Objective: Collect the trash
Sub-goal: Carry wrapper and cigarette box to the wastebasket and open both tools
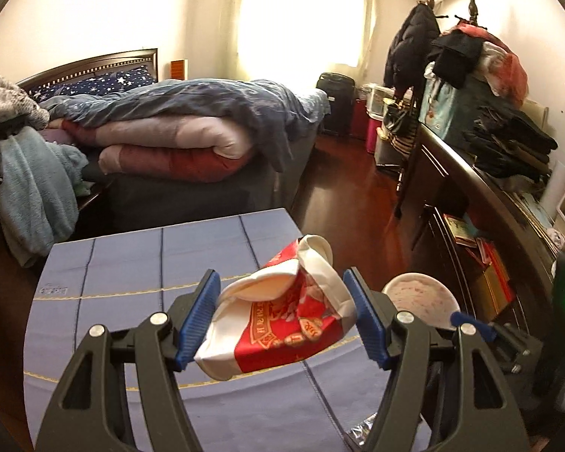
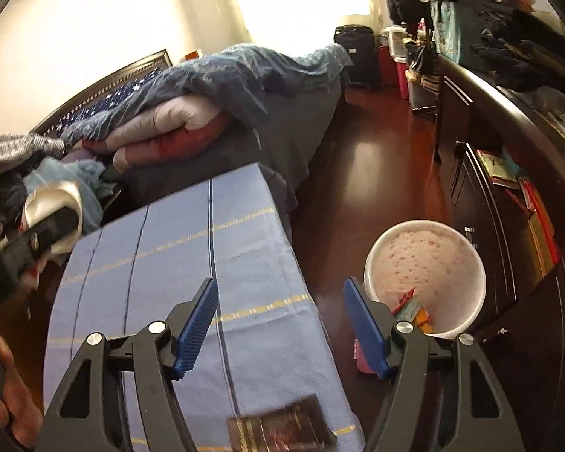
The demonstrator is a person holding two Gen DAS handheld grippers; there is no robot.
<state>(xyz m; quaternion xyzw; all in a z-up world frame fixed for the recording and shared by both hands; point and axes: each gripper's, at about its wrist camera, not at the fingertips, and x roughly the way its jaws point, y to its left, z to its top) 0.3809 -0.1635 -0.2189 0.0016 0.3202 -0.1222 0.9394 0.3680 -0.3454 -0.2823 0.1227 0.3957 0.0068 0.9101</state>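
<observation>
In the left wrist view my left gripper [image 1: 282, 301] is shut on a crumpled red-and-white paper pack [image 1: 278, 324], held above the blue tablecloth [image 1: 132, 263]. The same pack [image 2: 56, 194] shows at the left edge of the right wrist view. My right gripper [image 2: 281, 290] is open with nothing between its fingers, hanging over the table's right edge. To its right on the floor stands a white bin [image 2: 467, 263] with several colourful wrappers [image 2: 410, 309] in it. A dark shiny wrapper [image 2: 278, 429] lies on the cloth below the right gripper.
A pink scrap [image 2: 361, 363] lies on the wooden floor [image 2: 358, 169] beside the bin. A bed piled with quilts [image 1: 169, 132] stands behind the table. A dark cabinet [image 2: 508, 173] loaded with clothes runs along the right. A person's hand [image 2: 3, 395] shows at lower left.
</observation>
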